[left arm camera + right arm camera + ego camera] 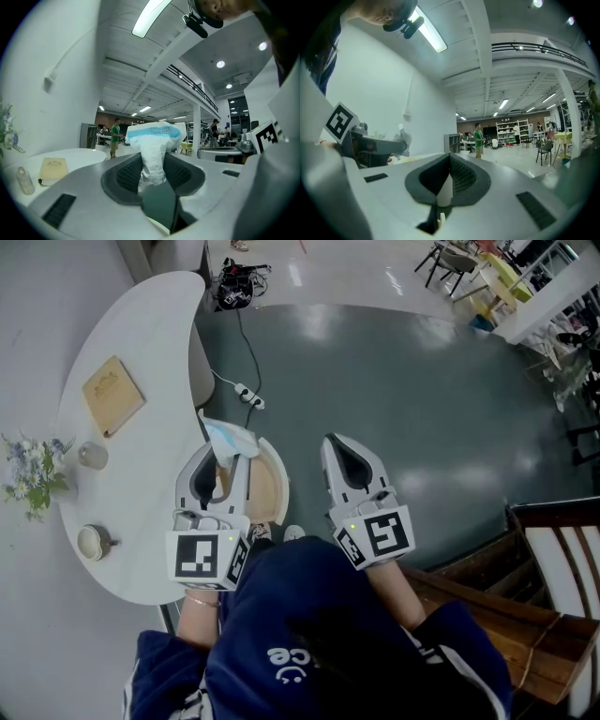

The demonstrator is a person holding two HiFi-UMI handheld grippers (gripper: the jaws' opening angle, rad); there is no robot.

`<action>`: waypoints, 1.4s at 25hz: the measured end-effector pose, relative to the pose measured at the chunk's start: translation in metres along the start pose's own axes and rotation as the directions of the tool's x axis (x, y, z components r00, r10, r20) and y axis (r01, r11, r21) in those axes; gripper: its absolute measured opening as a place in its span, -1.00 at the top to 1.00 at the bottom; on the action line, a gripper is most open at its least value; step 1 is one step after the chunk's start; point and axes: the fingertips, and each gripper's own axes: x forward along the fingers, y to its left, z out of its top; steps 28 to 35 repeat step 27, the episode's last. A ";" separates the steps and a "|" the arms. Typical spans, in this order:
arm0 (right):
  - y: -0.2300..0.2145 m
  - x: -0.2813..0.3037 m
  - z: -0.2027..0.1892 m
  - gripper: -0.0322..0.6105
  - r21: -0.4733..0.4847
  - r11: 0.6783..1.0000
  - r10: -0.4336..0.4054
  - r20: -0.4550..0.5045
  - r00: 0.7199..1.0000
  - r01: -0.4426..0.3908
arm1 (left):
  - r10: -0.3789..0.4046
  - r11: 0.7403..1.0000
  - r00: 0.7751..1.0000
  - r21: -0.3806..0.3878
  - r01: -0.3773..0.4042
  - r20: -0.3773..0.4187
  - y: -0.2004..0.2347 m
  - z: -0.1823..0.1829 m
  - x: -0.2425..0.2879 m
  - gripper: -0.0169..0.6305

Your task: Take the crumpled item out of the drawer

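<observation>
The crumpled item is a wad of white paper-like material with a light blue band. My left gripper is shut on its lower end and holds it up in the air beside the white table. In the left gripper view the crumpled item stands up from between the dark pads. My right gripper hovers to the right over the dark floor, shut with nothing in it; its pads meet at the tips. The drawer itself cannot be made out.
On the table lie a wooden board, a flower bunch, a small jar and a cup. A round pale wooden surface sits under the left gripper. A power strip lies on the floor; wooden furniture stands right.
</observation>
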 end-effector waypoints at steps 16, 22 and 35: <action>0.020 0.012 -0.013 0.88 -0.088 0.995 0.046 -0.053 0.998 -0.050 | -0.018 1.000 0.999 0.009 0.018 -0.040 0.002 -0.014 0.003 0.52; 0.021 0.013 -0.017 0.88 -0.093 0.994 0.048 -0.063 0.997 -0.054 | -0.030 1.000 0.999 0.005 0.030 -0.044 0.001 -0.017 0.004 0.52; 0.019 0.014 -0.015 0.88 -0.092 0.995 0.042 -0.059 0.997 -0.047 | -0.032 0.999 0.999 0.012 0.033 -0.041 0.000 -0.017 0.006 0.52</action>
